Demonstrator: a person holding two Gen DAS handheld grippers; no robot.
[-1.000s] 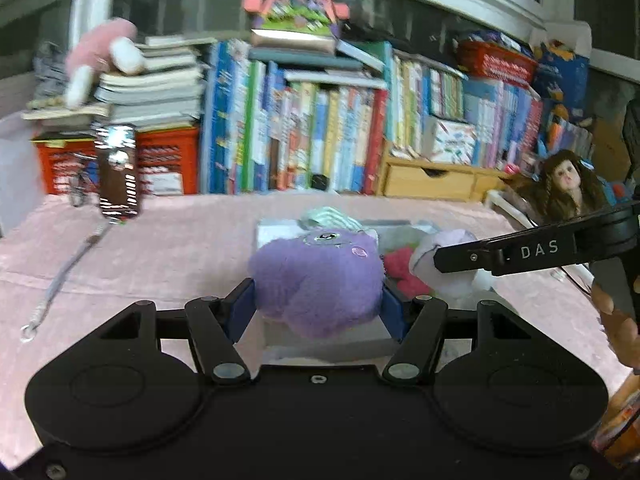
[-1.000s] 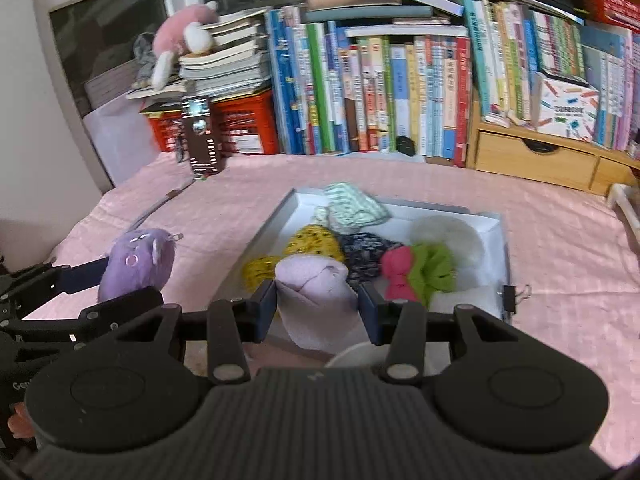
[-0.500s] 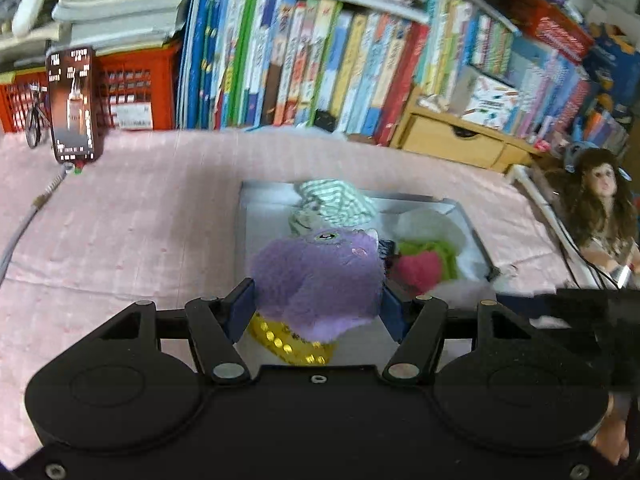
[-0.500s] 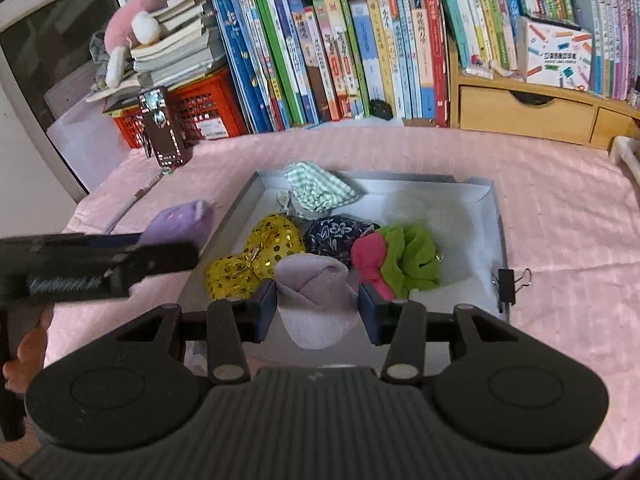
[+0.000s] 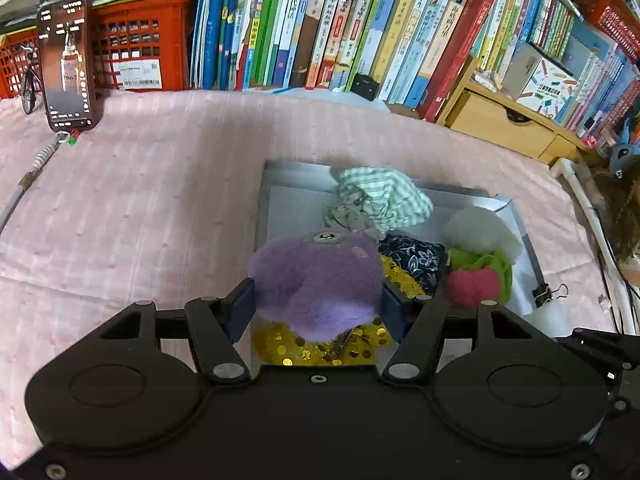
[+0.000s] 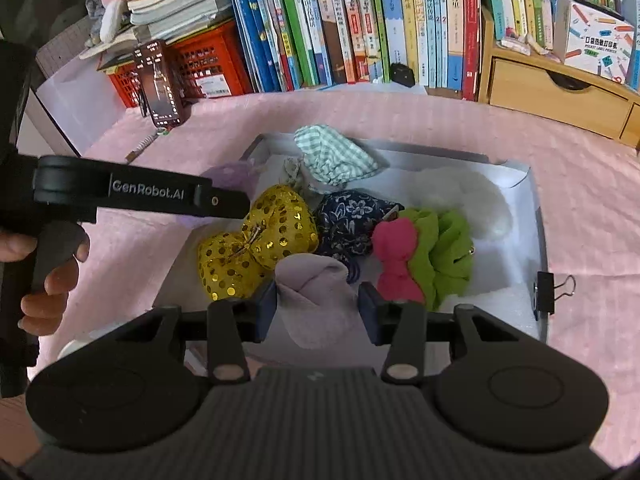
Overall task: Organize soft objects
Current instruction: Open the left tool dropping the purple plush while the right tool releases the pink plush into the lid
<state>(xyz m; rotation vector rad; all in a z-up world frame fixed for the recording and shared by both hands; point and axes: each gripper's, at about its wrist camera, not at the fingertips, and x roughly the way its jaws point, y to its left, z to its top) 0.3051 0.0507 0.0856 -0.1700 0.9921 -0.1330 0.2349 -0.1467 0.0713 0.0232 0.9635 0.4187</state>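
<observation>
The left gripper clamps a purple plush toy over the tray's near left corner, above a gold sequin bow.

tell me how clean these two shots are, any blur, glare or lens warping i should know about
Left wrist view: strong fisheye bend in the row of books, the phone screen glows bright, the purple plush is soft-edged close to the lens. Right wrist view: same barrel warp, sequins on the gold bow throw small glints, the white fluffy piece nearly washes out against the tray.
</observation>
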